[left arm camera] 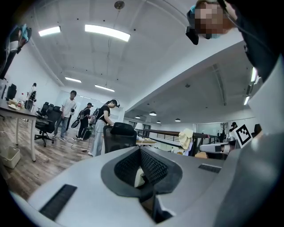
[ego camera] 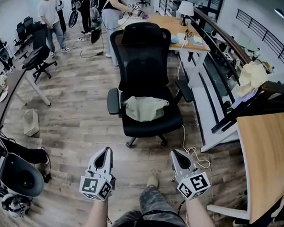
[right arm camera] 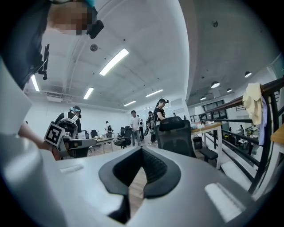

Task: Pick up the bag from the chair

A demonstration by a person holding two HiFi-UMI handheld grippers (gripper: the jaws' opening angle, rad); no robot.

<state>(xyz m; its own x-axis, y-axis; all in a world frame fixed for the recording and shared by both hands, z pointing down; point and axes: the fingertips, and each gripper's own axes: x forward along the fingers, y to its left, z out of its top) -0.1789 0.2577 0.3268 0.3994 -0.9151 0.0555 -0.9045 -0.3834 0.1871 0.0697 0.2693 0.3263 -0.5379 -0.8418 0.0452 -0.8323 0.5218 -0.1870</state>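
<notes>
A: Open office, wood-plank floor [ego camera: 79,105], desks [ego camera: 175,24] down both sides, a few people [ego camera: 52,15] standing at the far end. A black office chair [ego camera: 142,43] stands mid-floor, seat toward the wearer.

B: Where's the target?

A: The bag [ego camera: 145,108] lies on the chair's seat, about centre, just in front of the backrest and between the armrests. Nothing is on top of it.

B: Appearance?

A: Pale grey-green cloth, slumped flat and creased, wider than deep. It looks soft, and I judge it will fold and sag when lifted. No handle or strap that I can make out from here.

B: Tools?

A: Both held low and close to the wearer's body, well apart from the chair: the left gripper [ego camera: 107,151] and the right gripper [ego camera: 174,154]. Each gripper view shows the jaw tips brought together with nothing pinched between them. Neither has hold of anything.

B: Which step, then?

A: Approach, by my reading. No part of the pickup is done and the bag is untouched.

B: What does the next move call for?

A: Close the gap to the seat, spread one gripper's jaws, come down over a raised fold of cloth and pinch it. The armrests flank the bag, so entry from the front edge or from above looks cleaner. A thin pinch may slip, so a thick fold is safer.
</notes>
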